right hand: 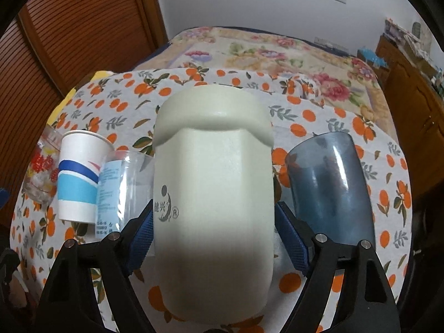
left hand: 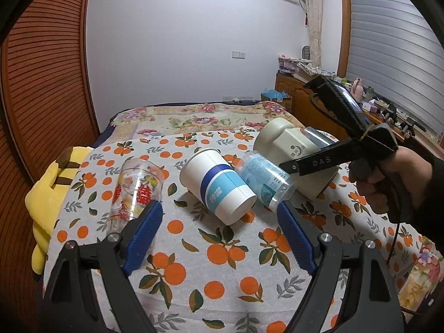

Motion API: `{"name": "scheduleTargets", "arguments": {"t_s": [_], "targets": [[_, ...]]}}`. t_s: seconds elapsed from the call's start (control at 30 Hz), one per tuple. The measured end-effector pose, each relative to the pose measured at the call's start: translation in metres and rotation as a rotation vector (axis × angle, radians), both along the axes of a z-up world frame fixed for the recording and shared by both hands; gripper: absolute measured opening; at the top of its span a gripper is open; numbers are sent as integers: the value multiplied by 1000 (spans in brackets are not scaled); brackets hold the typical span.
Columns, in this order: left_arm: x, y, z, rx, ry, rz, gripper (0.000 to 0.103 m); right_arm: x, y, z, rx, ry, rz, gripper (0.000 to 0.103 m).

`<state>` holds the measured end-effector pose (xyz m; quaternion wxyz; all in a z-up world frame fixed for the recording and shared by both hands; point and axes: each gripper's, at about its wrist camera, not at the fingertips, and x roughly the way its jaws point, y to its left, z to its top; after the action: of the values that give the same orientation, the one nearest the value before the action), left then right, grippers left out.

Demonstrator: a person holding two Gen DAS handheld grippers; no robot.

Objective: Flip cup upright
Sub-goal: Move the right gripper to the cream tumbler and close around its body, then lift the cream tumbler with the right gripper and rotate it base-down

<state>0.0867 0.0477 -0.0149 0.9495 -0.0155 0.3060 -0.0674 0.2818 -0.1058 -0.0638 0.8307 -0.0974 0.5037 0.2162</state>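
Observation:
A cream plastic cup [right hand: 213,183] fills the right wrist view, lying between the blue pads of my right gripper [right hand: 215,236], which is closed on its sides. In the left wrist view the same cup [left hand: 280,144] is tilted above the cloth with the right gripper [left hand: 319,163] on it. My left gripper [left hand: 219,222] is open and empty, low over the cloth in front of the cups. A white and blue paper cup [left hand: 219,186] lies on its side. A clear plastic cup [left hand: 266,180] lies beside it. A printed glass [left hand: 136,191] stands at the left.
A blue translucent cup [right hand: 330,191] lies to the right of the cream cup. The orange-print cloth [left hand: 222,263] covers a table in front of a flowered bed [left hand: 194,116]. A yellow plush [left hand: 50,194] sits at the left edge. A wooden wardrobe [left hand: 41,83] stands at the left.

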Motion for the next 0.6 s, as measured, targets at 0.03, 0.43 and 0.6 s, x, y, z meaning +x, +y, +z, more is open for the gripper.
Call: {"name": "scheduleTargets", "arguments": {"t_s": [0.03, 0.43, 0.6], "targets": [[0, 0, 0, -1, 1, -1, 85, 1, 2, -1, -9, 6, 7, 81], [-6, 1, -5, -20, 14, -3, 85, -22, -12, 3, 17, -3, 16, 77], [-15, 1, -2, -48, 13, -8, 85, -64, -23, 19, 87, -3, 65, 77]]}}
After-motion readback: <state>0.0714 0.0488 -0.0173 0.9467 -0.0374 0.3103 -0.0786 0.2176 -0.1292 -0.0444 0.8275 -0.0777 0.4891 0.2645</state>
